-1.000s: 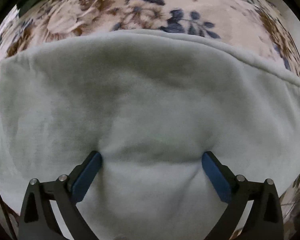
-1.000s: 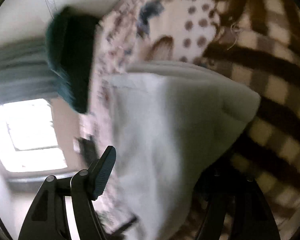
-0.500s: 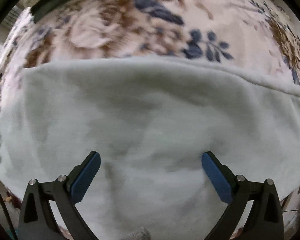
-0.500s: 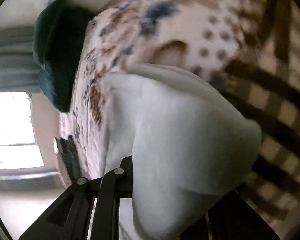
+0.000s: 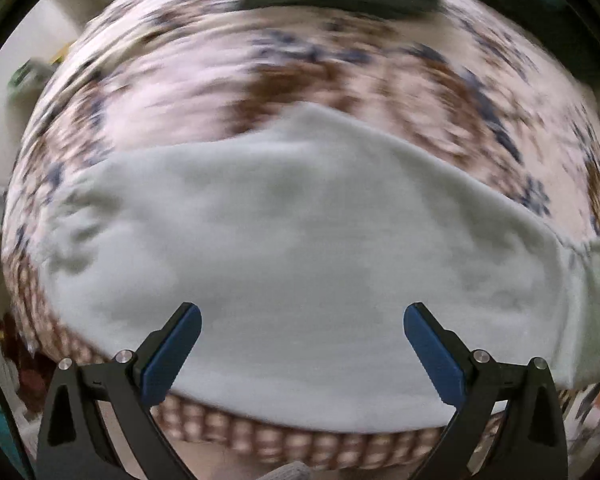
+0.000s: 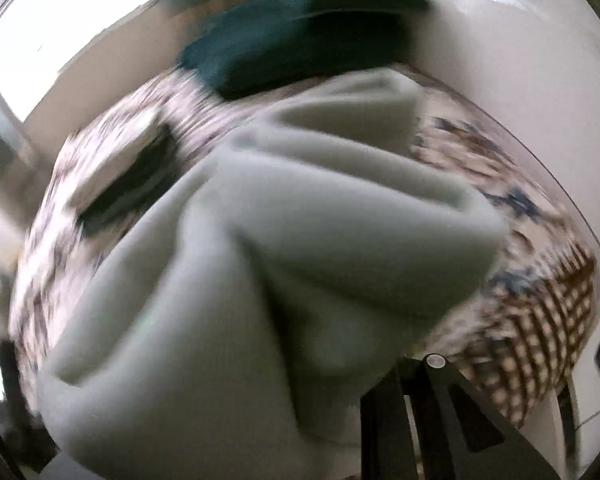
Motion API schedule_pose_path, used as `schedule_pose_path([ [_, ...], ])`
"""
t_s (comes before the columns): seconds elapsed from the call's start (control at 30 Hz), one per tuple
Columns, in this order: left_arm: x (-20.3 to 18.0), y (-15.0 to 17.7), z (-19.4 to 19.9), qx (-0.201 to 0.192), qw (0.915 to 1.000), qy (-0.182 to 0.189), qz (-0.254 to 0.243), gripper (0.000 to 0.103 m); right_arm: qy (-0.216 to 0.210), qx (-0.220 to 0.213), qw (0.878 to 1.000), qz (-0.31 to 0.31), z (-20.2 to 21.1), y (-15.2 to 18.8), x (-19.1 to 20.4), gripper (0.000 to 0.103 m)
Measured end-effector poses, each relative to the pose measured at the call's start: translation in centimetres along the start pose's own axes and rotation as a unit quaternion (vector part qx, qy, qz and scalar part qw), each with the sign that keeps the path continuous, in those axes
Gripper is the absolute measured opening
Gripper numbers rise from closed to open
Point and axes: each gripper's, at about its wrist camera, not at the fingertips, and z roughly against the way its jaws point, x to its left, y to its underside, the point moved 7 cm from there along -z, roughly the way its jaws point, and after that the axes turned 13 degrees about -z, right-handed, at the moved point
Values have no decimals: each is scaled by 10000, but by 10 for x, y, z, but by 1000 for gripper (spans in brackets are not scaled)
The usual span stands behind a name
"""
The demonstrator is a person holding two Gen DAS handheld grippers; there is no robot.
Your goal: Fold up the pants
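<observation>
The right gripper [image 6: 340,384], open around the cloth a second ago, is now pinched on a gathered bunch of the pale grey-green fleece pants [image 6: 260,260]; only one black finger arm shows, the rest buried in fabric. The bunch is lifted off the floral brown-and-blue bedspread [image 6: 500,184], where earlier it lay flat. A dark teal cushion [image 6: 300,44] sits at the bed's far end, now at the top of the view rather than the left. The left gripper [image 5: 302,350] stays spread wide with nothing between its blue pads [image 5: 172,354], hovering above the pants [image 5: 300,248], which look smaller than before, with more bedspread [image 5: 340,80] visible.
</observation>
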Motion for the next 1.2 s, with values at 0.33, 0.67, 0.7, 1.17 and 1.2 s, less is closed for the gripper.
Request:
schedule_pose_path([
  [0.33,154,54,-7,77,9953,-348,896,103,284,895,9634,2512,-84,207,186,19],
  [0.67,104,17,-23,-28,9902,1223,678,103,-1478,2829,9339,1613,-43,232,166,77],
  [0.7,92,14,-27,40,9880,1418,614,103,-1714,2947,9317,1252,-33,223,155,77],
  [1.17,-29,19,-57,475,9843,1413,-944,19,-287,2832,9441,-1664,-65,143,-70,78],
  [1.2,-22,22,-52,429,9864,1321,-885,19,-297,2890,9415,-1710,-71,145,-74,78],
])
